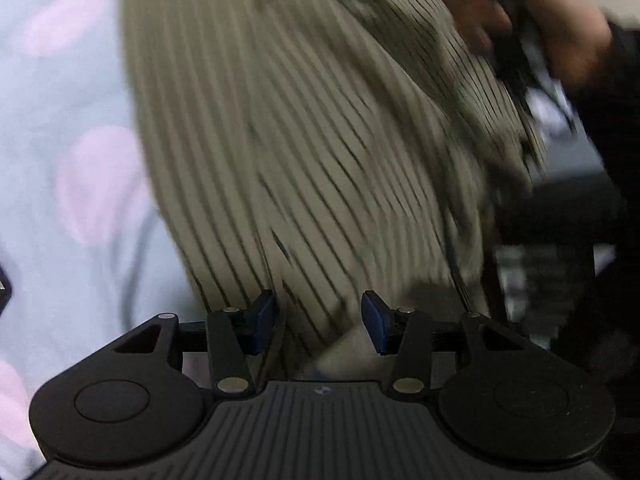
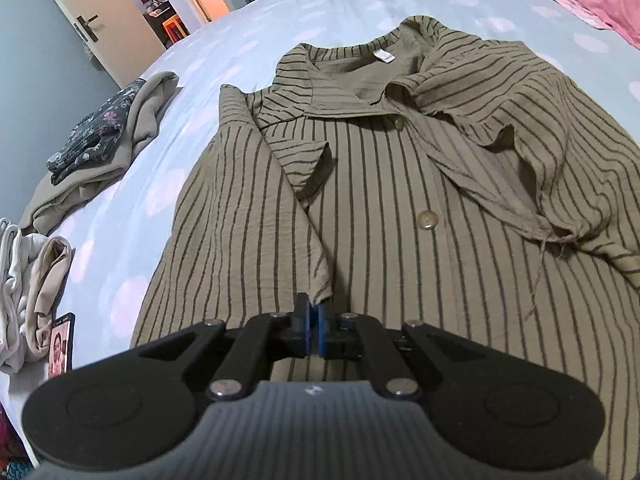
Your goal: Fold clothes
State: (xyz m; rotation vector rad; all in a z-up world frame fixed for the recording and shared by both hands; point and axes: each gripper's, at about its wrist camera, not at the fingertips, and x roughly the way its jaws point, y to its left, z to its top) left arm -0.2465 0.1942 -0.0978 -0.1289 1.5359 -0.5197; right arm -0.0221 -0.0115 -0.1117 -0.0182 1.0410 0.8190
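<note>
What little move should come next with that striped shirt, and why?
Probably the right gripper should carry the edge it pinches across the striped shirt and lay it down flat. Its jaws are shut on the corner of a turned-over flap, while the shirt lies spread on the bed with sleeves and collar rumpled. The left gripper hangs open over the cloth and could then pin the fold.

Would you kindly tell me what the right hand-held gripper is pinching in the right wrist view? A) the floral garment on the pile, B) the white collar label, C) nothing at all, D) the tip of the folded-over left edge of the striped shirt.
D: the right hand-held gripper has its blue pads closed on the tip of the folded-over edge of the striped shirt, far from the collar label and the floral garment.
</note>
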